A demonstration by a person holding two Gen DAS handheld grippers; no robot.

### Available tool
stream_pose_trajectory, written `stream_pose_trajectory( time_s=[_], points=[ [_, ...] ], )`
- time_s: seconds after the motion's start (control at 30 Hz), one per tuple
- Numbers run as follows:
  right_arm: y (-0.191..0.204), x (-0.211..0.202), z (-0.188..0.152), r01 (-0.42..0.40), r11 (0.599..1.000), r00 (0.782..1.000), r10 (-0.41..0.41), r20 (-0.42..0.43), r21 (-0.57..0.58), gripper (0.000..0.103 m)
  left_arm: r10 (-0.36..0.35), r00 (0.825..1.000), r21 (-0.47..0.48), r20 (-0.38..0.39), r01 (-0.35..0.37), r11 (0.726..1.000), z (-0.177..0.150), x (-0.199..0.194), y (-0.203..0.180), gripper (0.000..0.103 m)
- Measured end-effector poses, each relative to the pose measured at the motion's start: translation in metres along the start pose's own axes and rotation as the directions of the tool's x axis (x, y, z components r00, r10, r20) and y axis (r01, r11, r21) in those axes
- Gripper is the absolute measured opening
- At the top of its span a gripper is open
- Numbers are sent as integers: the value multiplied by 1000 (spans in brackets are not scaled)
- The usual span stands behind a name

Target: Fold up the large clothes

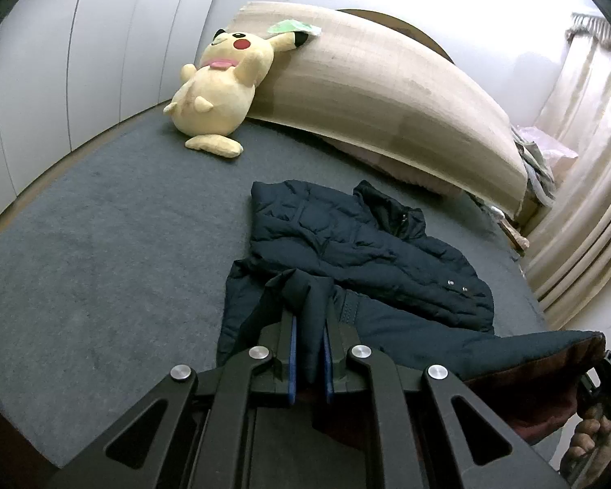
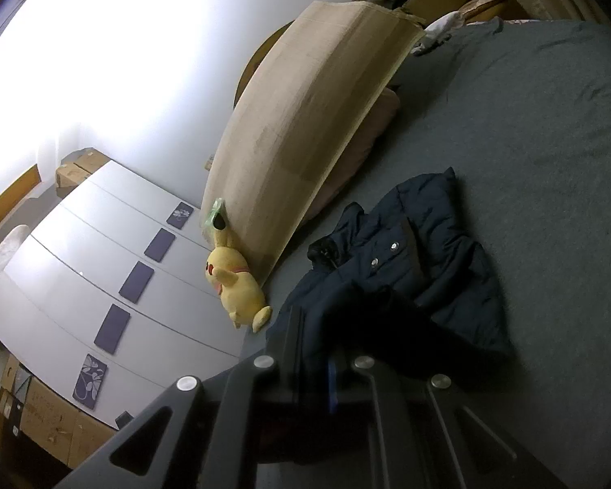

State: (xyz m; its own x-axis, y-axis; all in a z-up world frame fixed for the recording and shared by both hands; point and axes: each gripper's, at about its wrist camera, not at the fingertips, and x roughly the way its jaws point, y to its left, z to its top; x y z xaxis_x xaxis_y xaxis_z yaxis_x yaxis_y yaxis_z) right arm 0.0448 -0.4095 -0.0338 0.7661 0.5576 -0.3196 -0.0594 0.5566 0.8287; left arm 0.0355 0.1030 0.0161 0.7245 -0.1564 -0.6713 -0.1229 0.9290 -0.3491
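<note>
A dark navy puffer jacket (image 1: pixel 362 244) lies on the grey bed (image 1: pixel 102 244), partly lifted toward me. My left gripper (image 1: pixel 309 326) is shut on a fold of the jacket's near edge, with fabric pinched between its blue pads. The jacket's hem with its brown lining stretches right to my right gripper, seen at the right edge of the left wrist view (image 1: pixel 603 371) in a hand. In the right wrist view, the right gripper (image 2: pixel 313 350) is shut on dark jacket fabric (image 2: pixel 427 252) that covers its fingers.
A yellow plush toy (image 1: pixel 220 93) leans against a beige rolled mat (image 1: pixel 366 81) at the head of the bed. White wardrobe doors (image 2: pixel 102 285) stand to the left. Curtains (image 1: pixel 582 212) hang on the right.
</note>
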Motion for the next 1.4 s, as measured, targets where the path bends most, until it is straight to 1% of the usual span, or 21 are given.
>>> stream_pose_trajectory(
  time_s=[0.53, 1.4],
  points=[
    [-4, 6, 0, 26, 1000, 1000, -26, 1, 9, 9, 14, 1000, 19, -10, -14, 1000, 4, 14, -5, 10],
    [0, 7, 4, 41, 999, 999, -41, 3, -3, 9, 28, 1000, 46, -6, -28, 999, 12, 17, -13, 10]
  ],
)
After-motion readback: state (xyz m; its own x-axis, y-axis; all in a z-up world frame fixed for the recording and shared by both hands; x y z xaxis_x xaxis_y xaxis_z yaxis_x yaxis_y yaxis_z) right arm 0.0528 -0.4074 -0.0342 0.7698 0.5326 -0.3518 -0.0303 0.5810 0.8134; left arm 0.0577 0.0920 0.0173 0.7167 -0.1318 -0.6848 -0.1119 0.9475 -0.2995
